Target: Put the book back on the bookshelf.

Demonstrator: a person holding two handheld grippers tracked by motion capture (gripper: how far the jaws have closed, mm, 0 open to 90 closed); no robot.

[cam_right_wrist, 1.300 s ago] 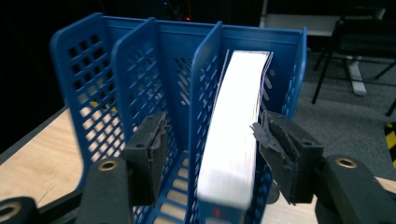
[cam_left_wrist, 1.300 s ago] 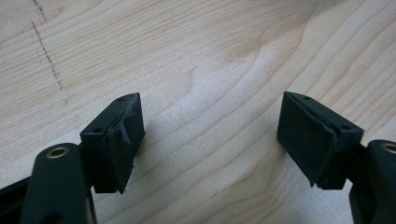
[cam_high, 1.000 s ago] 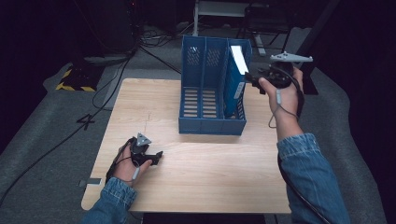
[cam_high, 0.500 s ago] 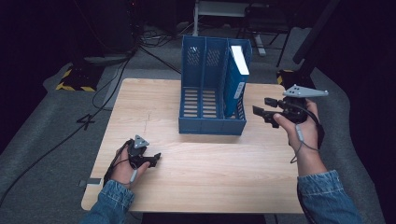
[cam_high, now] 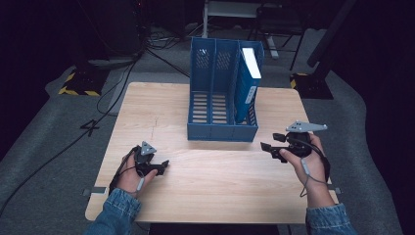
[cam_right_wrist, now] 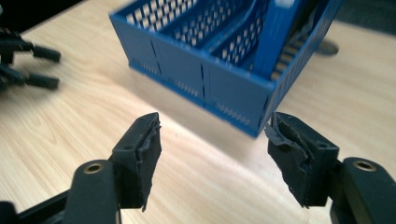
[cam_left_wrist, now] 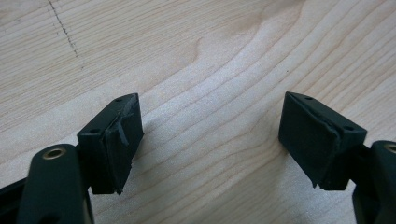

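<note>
A blue three-slot file rack (cam_high: 221, 98) stands at the middle back of the wooden table (cam_high: 210, 176). A blue book with a white edge (cam_high: 248, 81) stands upright in its right slot. My right gripper (cam_high: 267, 147) hovers low over the table, just right of the rack's front corner (cam_right_wrist: 261, 112); its jaws have just been opening and hold nothing. Its own view shows the gripper (cam_right_wrist: 212, 140) open over bare wood. My left gripper (cam_high: 164, 165) rests at the table's front left, open, with only wood between its pads (cam_left_wrist: 116, 140).
Dark floor with cables and stands surrounds the table. A black and yellow striped block (cam_high: 78, 83) lies on the floor at the back left. The other hand's gripper (cam_right_wrist: 28, 65) shows at the far left of the right gripper view.
My right hand has come down and toward me, from beside the book at the rack's top to just above the table by the rack's front right corner. The left hand has stayed put.
</note>
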